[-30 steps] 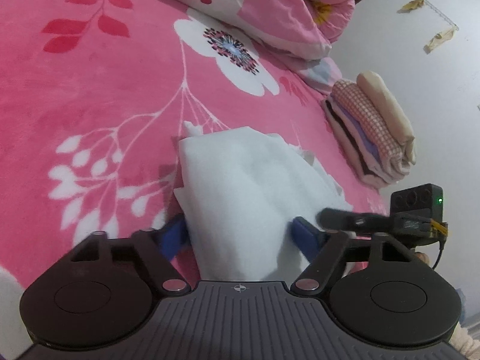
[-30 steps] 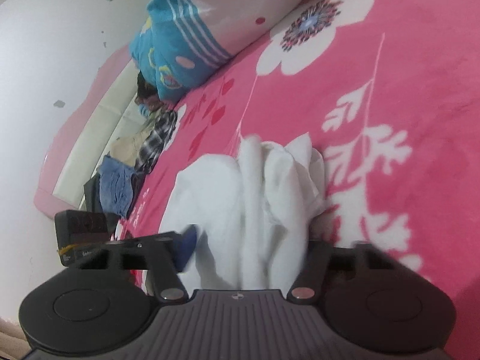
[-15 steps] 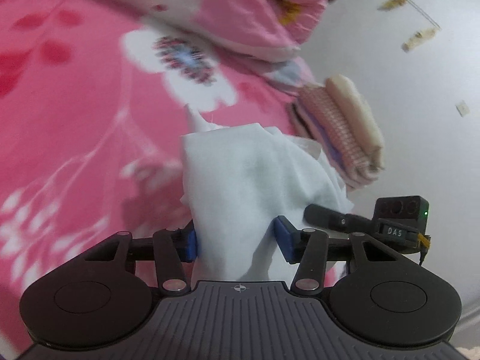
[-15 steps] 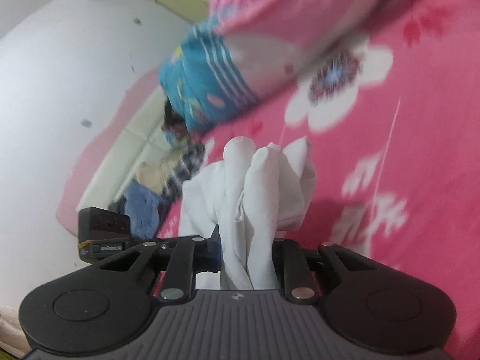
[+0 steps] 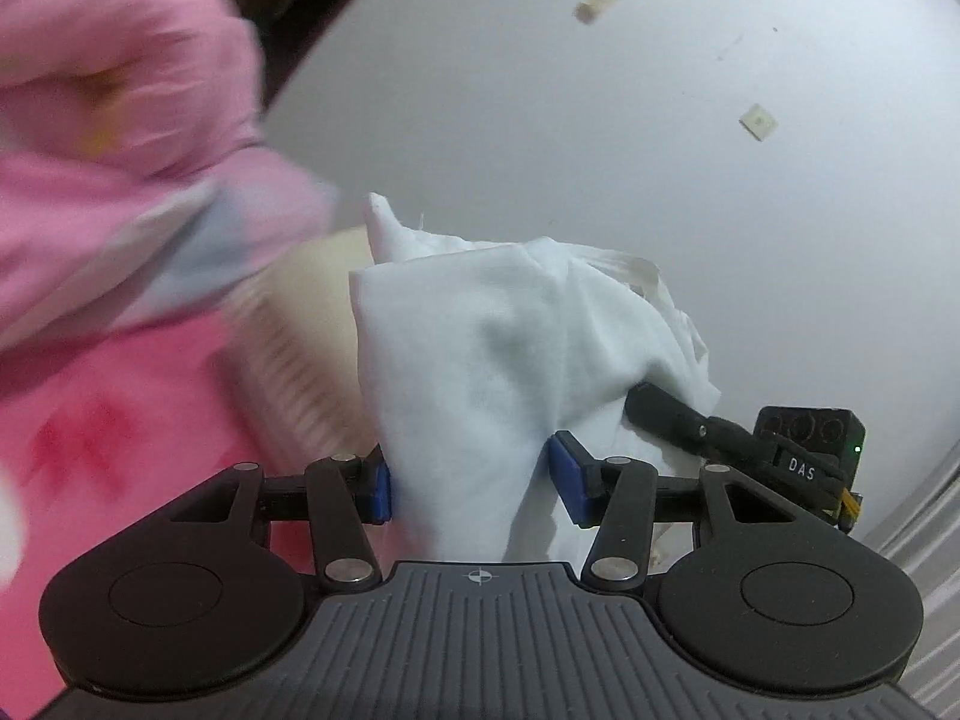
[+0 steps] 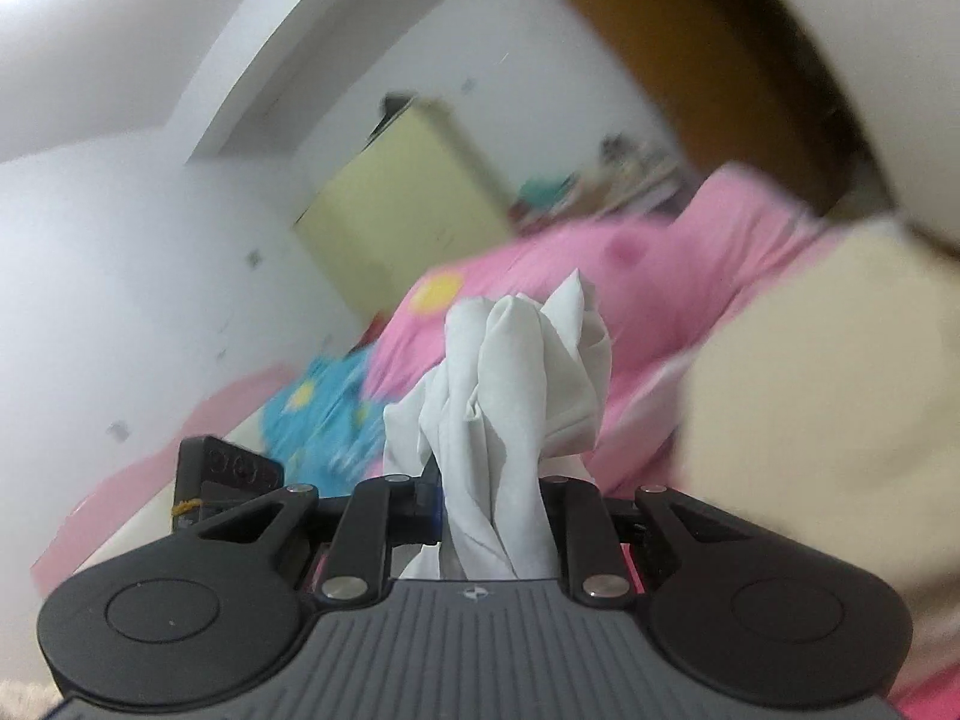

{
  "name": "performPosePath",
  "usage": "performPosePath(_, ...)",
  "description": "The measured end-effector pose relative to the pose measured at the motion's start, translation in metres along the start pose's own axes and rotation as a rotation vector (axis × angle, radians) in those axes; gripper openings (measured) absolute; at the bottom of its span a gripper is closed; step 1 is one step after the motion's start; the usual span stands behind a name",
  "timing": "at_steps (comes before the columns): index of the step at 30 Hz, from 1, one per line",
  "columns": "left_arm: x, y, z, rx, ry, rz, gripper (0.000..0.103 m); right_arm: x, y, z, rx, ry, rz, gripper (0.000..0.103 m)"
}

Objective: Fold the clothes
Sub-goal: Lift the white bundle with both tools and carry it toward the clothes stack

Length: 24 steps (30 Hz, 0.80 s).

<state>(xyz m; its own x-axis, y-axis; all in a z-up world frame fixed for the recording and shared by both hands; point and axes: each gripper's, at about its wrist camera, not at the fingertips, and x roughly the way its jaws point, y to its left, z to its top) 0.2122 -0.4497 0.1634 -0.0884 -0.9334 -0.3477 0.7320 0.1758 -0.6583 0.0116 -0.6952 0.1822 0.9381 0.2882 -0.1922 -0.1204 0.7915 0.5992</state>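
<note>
A white garment [image 5: 480, 330] hangs bunched in the air between both grippers, clear of the pink bedspread [image 5: 120, 432]. My left gripper [image 5: 474, 486] is shut on one side of it, blue pads pressing into the cloth. In the right wrist view my right gripper [image 6: 492, 510] is shut on a gathered, twisted part of the same garment [image 6: 516, 372]. The right gripper's black housing [image 5: 804, 456] shows close on the right, behind the cloth. Both fingertips are partly hidden by fabric.
A blurred stack of folded clothes [image 5: 300, 348], cream on top, lies just beyond the garment, and shows large and cream [image 6: 810, 360] at the right. A rolled pink quilt [image 5: 120, 150] lies behind. A white wall [image 5: 600, 150] and yellow cabinet [image 6: 408, 198] stand beyond the bed.
Both grippers closed on the white garment, lifted it off the bed and swung it up towards the folded stack and the wall. The views are now motion-blurred.
</note>
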Motion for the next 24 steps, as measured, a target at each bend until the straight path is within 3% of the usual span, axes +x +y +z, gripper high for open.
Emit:
performPosePath(4, 0.066, -0.003, 0.039, 0.010, 0.011, -0.015, 0.050, -0.003, -0.058, 0.055, 0.034, -0.048, -0.054, 0.020)
performPosePath(6, 0.087, 0.003, 0.048, 0.002, 0.023, -0.004, 0.050, 0.002, -0.084, 0.067, 0.050, -0.052, -0.072, 0.020)
performPosePath(12, 0.133, 0.033, 0.050, -0.038, 0.067, 0.043, 0.052, 0.029, -0.183, 0.060, 0.208, -0.016, -0.079, 0.021)
performPosePath(14, 0.140, 0.046, 0.048, -0.057, 0.076, 0.063, 0.058, 0.039, -0.214, 0.045, 0.288, 0.023, -0.086, 0.029)
performPosePath(16, 0.136, 0.054, 0.047, -0.086, 0.065, 0.032, 0.062, 0.038, -0.227, 0.038, 0.325, 0.005, -0.039, 0.032)
performPosePath(18, 0.127, 0.054, 0.048, -0.106, 0.028, 0.017, 0.073, 0.031, -0.226, 0.041, 0.305, -0.014, -0.038, 0.045)
performPosePath(20, 0.112, 0.048, 0.049, -0.079, -0.042, 0.031, 0.086, 0.018, -0.212, 0.046, 0.239, -0.043, -0.093, 0.071)
performPosePath(22, 0.096, 0.038, 0.050, -0.025, -0.133, 0.059, 0.088, 0.005, -0.197, 0.052, 0.165, -0.087, -0.182, 0.080)
performPosePath(24, 0.085, 0.024, 0.050, 0.049, -0.226, 0.099, 0.088, -0.006, -0.178, 0.056, 0.084, -0.160, -0.267, 0.080)
